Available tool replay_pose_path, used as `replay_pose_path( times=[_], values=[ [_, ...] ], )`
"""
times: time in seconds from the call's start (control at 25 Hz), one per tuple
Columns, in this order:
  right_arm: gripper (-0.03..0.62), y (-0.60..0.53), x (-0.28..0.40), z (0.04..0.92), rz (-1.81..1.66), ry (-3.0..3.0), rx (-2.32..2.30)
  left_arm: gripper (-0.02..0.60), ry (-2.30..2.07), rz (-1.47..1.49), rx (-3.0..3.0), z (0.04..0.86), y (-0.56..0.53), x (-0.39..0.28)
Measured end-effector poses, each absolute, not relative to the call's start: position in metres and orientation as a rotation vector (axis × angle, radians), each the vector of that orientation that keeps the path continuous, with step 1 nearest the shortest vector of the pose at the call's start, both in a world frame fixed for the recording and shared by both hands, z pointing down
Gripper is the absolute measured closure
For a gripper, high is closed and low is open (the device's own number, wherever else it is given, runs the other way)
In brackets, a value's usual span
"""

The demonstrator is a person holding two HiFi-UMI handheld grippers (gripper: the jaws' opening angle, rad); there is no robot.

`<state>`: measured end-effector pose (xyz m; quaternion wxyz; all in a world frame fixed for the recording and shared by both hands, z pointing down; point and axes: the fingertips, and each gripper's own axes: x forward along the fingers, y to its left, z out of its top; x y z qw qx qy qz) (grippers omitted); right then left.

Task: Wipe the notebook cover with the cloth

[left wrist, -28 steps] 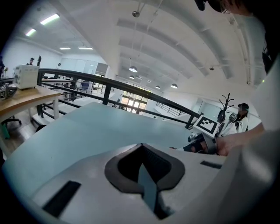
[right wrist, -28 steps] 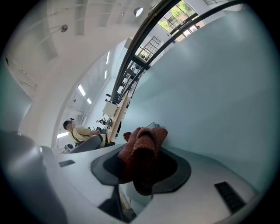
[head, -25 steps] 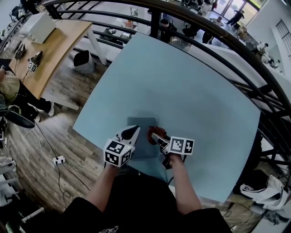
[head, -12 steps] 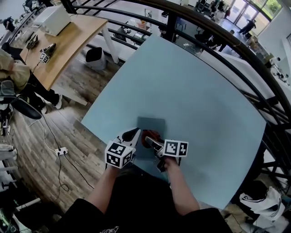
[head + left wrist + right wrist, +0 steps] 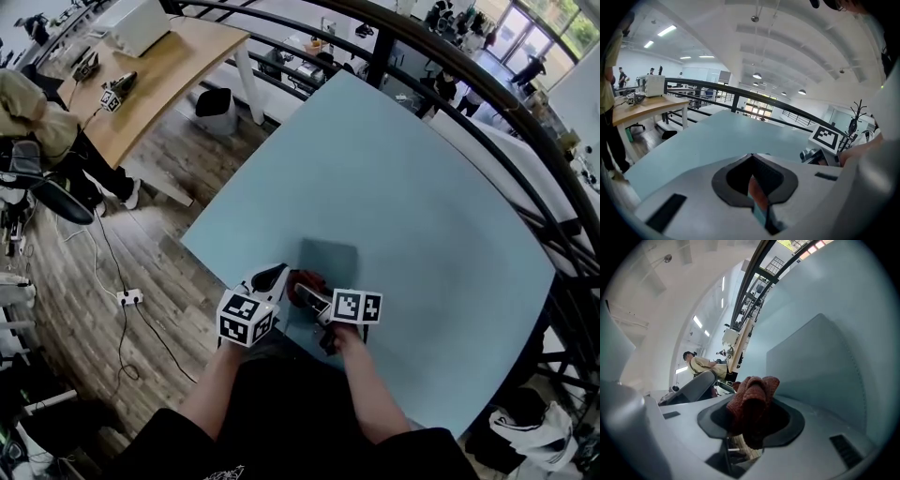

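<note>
A grey-blue notebook (image 5: 330, 266) lies flat near the front edge of the light blue table (image 5: 403, 187). My right gripper (image 5: 300, 289) is shut on a bunched dark red cloth (image 5: 306, 279), which rests on the near left part of the cover. In the right gripper view the cloth (image 5: 753, 401) fills the jaws, and the notebook (image 5: 820, 366) spreads out just beyond it. My left gripper (image 5: 277, 273) sits at the notebook's left edge, close beside the cloth. Its jaws are together with nothing held, and only a thin slit shows between them.
The table's front edge (image 5: 281, 328) runs right under both grippers, with wooden floor and cables below. A black railing (image 5: 441, 56) curves behind the table. A wooden desk (image 5: 159, 75) stands at far left, with a person (image 5: 701, 364) beside it.
The right gripper has carried the cloth leftward across the cover, from its right part to its near left part. The head view has shifted; the left gripper stays at the notebook's left side.
</note>
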<state>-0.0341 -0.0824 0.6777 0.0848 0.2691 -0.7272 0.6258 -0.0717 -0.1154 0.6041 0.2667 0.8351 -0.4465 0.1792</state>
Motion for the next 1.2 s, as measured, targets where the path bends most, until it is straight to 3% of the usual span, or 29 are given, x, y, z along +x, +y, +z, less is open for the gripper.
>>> replay_pose_path(
  times=[0.52, 1.2],
  values=[
    [0.441, -0.077, -0.035, 0.693, 1.871, -2.113, 0.862, 0.574, -1.193, 0.483, 2.251, 0.607, -0.11, -0.083],
    [0.441, -0.069, 0.038, 0.693, 1.908, -2.078, 1.058, 0.575, -1.057, 0.498, 2.324, 0.607, -0.101, -0.028]
  ],
)
